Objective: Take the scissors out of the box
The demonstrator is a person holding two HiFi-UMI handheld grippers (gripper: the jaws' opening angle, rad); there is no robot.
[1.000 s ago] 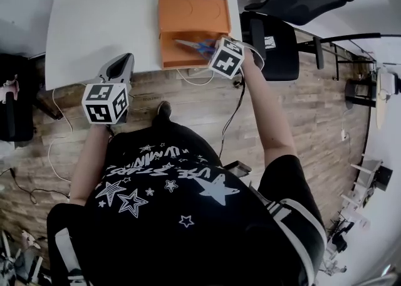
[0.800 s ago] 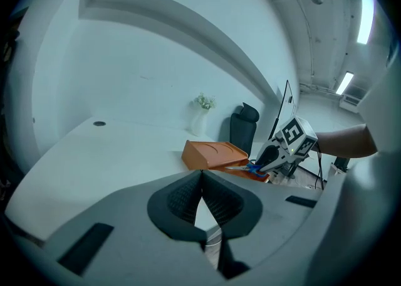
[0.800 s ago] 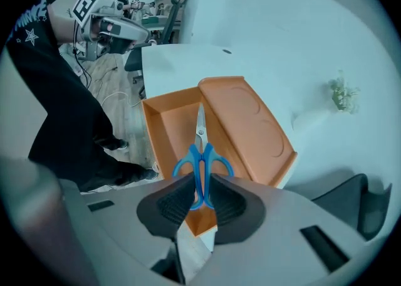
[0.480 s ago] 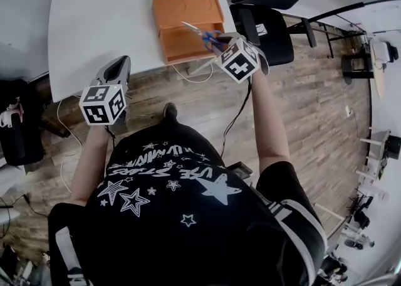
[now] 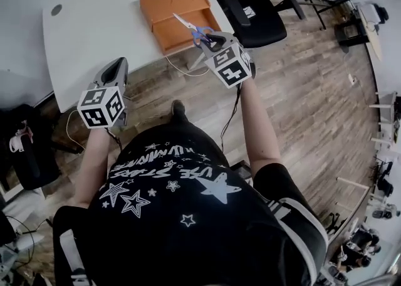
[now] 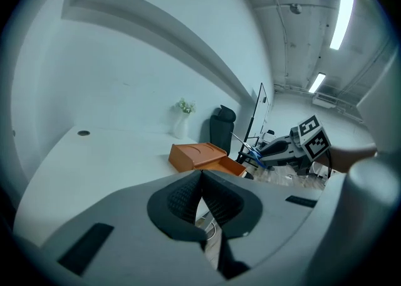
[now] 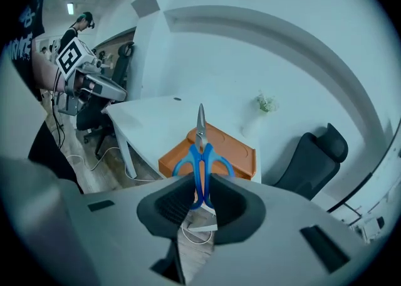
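Note:
The scissors [image 5: 191, 29] have blue handles and silver blades. My right gripper [image 5: 210, 41] is shut on their handles and holds them in the air above the near right corner of the orange box [image 5: 170, 7]. In the right gripper view the scissors [image 7: 200, 152] stick out past the pads with the blades pointing away, and the orange box [image 7: 237, 153] lies beyond on the white table [image 7: 156, 118]. My left gripper [image 5: 117, 67] hovers at the table's near edge, left of the box. Its pads [image 6: 216, 200] are pressed together with nothing between them.
A black office chair [image 5: 246, 10] stands right of the white table [image 5: 94, 21]. A white cable [image 5: 183, 69] hangs below the table's edge over the wooden floor [image 5: 294, 78]. A small vase with a plant [image 6: 182, 119] stands at the table's far side.
My right gripper has lifted the scissors up out of the box, drawn them toward the table's near edge and rolled. The left gripper has shifted a little.

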